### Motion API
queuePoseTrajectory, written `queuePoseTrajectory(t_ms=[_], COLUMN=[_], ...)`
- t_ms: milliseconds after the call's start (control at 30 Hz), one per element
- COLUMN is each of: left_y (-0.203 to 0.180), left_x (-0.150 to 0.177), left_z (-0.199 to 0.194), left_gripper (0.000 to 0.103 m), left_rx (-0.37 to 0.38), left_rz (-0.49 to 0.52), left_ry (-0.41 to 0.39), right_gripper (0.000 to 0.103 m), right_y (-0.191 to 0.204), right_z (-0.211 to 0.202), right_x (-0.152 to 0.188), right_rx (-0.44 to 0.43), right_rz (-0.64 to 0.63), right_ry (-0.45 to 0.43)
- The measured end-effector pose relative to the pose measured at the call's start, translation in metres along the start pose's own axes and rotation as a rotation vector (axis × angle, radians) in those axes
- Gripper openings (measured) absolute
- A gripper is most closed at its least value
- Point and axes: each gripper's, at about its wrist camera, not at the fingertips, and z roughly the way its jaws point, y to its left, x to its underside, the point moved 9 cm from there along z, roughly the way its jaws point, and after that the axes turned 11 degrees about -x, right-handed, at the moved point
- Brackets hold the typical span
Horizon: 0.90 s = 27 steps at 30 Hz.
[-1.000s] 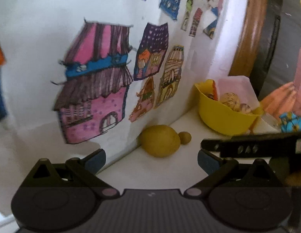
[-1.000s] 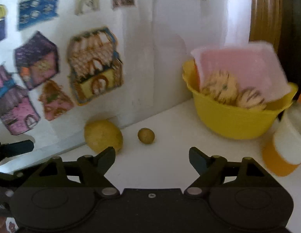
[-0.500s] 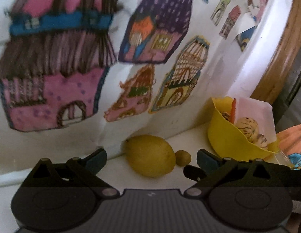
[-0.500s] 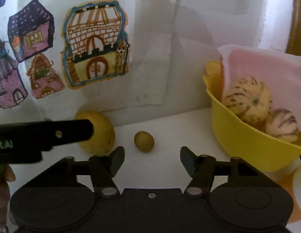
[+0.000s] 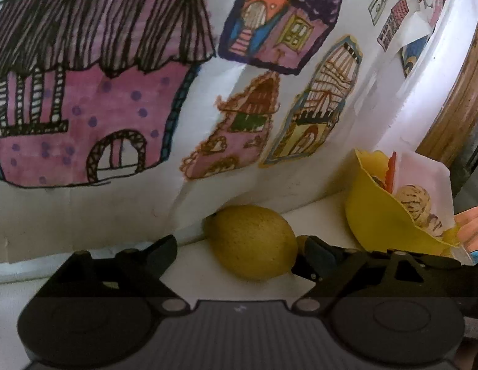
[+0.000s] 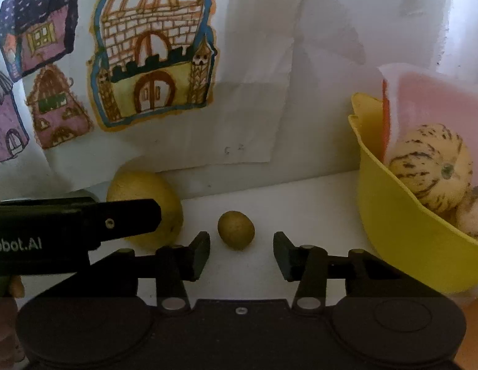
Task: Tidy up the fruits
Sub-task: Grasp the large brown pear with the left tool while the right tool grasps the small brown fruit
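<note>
A yellow lemon lies on the white surface against the wall, just ahead of my open left gripper, between its fingertips. Beside it sits a small round brown-green fruit, mostly hidden in the left wrist view. My right gripper is open, with a fingertip on each side of the small fruit and a gap to both. One finger of the left gripper crosses in front of the lemon. A yellow bowl at the right holds striped melons.
The wall behind the fruit is covered with paper drawings of houses and a castle. A pink sheet stands in the bowl. An orange and white cup shows at the lower right. A wooden frame rises behind the bowl.
Both grippers have moved forward and lower toward the fruit. The lemon now lies between the left fingertips. The right jaws have narrowed and now flank the small fruit.
</note>
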Motion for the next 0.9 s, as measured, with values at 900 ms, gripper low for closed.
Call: queuePoseTrajectory(t_ms=[900], left_y=[0.026], left_x=[0.016], left_z=[-0.032], left_gripper=[0.057], left_rx=[0.137], left_rz=[0.060], left_ry=[0.016], right_gripper=[0.028], right_y=[0.069], right_z=[0.014], right_x=[0.009], right_rx=[-0.028], right_rz=[-0.153], right_ry=[0.056])
